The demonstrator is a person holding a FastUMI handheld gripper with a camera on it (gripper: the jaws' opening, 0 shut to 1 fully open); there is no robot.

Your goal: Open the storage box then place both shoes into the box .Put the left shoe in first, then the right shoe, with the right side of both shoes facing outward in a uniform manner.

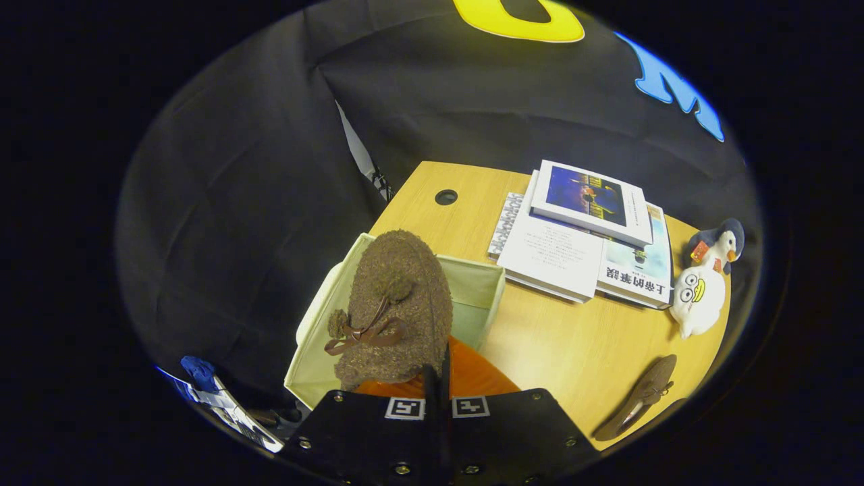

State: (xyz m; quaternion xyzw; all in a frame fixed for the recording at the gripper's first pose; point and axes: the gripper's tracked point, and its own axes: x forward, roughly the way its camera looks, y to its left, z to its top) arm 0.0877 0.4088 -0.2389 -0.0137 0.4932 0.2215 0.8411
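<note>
Gripper point(437, 378) clenched on the fuzzy brown bow-laced shoe point(398, 307).
Shoe is held above the open cream fabric storage box point(482, 290) at the wooden desk's point(567, 344) left edge; second brown shoe point(640, 398) lies near the right edge.

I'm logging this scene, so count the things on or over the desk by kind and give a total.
Shoes: 2, one held in the shut tool over the box, one on the desk.
Storage box: 1.
Books: about 4, stacked.
Plush penguin: 1.
Total: about 8.

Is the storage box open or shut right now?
Open. The storage box shows its pale inner walls with no lid across the top, and the gripper, shut on a brown shoe, holds it over the opening.
</note>
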